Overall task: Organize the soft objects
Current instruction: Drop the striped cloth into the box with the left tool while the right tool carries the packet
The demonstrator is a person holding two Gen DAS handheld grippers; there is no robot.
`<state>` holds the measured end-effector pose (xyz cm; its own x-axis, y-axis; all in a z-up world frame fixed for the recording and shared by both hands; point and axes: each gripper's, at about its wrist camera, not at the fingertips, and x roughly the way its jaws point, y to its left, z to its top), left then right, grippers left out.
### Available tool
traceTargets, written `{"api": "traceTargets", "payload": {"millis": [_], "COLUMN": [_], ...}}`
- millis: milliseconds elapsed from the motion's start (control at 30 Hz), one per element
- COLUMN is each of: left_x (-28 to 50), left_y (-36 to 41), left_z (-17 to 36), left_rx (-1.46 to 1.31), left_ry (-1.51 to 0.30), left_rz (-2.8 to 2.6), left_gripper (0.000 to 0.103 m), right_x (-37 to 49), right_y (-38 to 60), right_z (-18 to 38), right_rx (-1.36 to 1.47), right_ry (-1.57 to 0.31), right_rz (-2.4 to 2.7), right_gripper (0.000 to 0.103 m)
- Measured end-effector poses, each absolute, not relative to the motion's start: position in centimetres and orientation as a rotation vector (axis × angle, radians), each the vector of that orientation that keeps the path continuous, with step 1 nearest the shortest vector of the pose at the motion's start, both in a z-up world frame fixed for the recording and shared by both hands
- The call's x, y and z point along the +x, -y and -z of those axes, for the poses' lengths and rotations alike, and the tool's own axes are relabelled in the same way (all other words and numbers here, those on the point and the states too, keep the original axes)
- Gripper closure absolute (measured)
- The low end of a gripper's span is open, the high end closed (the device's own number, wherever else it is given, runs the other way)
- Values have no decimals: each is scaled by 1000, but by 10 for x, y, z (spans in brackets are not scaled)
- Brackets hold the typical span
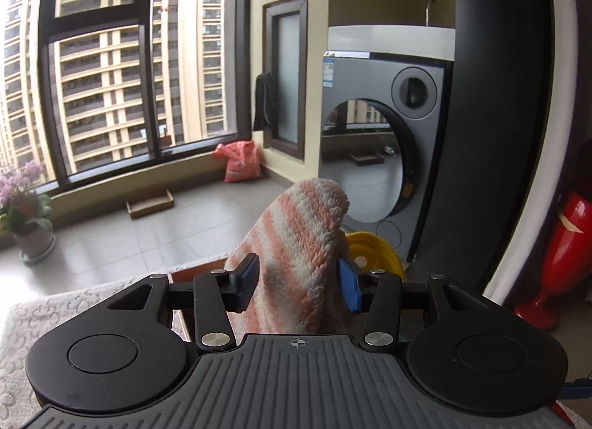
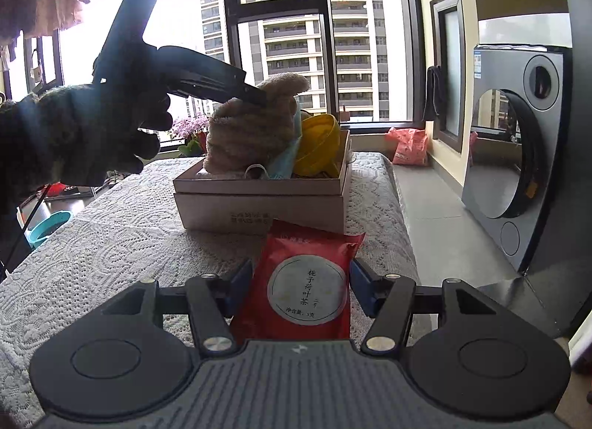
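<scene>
My left gripper (image 1: pixel 298 281) is shut on a pink-and-white striped fluffy cloth (image 1: pixel 296 244). In the right wrist view the cloth (image 2: pixel 251 129) stands in the open cardboard box (image 2: pixel 259 199), with the left gripper on its top. The box also holds a blue face mask (image 2: pixel 283 162) and a yellow bowl (image 2: pixel 320 144); the bowl shows behind the cloth in the left wrist view (image 1: pixel 373 251). My right gripper (image 2: pixel 301 288) is shut on a red tea packet (image 2: pixel 303 288) with a round grey label, held over the table just in front of the box.
The box sits on a table with a white lace cloth (image 2: pixel 111 236). A washing machine (image 2: pixel 518 177) stands to the right, a large window behind. A red bag (image 2: pixel 409 146) lies on the floor, potted flowers (image 1: pixel 26 214) at the left, a red vase (image 1: pixel 555 259) at the right.
</scene>
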<state>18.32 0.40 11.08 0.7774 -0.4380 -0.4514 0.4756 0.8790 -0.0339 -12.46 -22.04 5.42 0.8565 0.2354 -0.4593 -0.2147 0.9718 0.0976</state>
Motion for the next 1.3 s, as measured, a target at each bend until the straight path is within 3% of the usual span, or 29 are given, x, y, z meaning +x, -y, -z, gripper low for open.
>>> {"api": "traceTargets", "payload": {"millis": [133, 267, 400, 533, 667, 833, 1000, 1133, 1300], "left_x": [163, 173, 197, 213, 217, 207, 189, 198, 248], "left_y": [-27, -22, -21, -27, -33, -55, -70, -65, -46], "left_z": [-126, -94, -59, -59, -62, -61, -75, -91, -60], "left_rx": [-19, -6, -57, -99, -80, -127, -137, -167, -241], "left_ry": [-442, -601, -664, -655, -636, -631, -559, -452, -650], "left_rz": [548, 551, 522, 507, 481, 507, 575, 553, 522], "left_gripper": [53, 81, 80, 80, 79, 79, 79, 79, 79], "right_x": [-119, -109, -81, -23, 48, 102, 95, 88, 61], "right_y": [216, 215, 214, 212, 198, 161, 157, 155, 166], "right_z": [-56, -78, -121, -147, -133, -85, -73, -82, -96], "right_rx": [39, 50, 18, 60, 146, 22, -52, -87, -94], "right_ry": [-491, -454, -376, -403, -491, -597, -560, -547, -480], "right_rz": [-233, -254, -262, -275, -292, -248, -276, -298, -304], "right_gripper": [45, 45, 45, 45, 45, 49, 48, 32, 30]}}
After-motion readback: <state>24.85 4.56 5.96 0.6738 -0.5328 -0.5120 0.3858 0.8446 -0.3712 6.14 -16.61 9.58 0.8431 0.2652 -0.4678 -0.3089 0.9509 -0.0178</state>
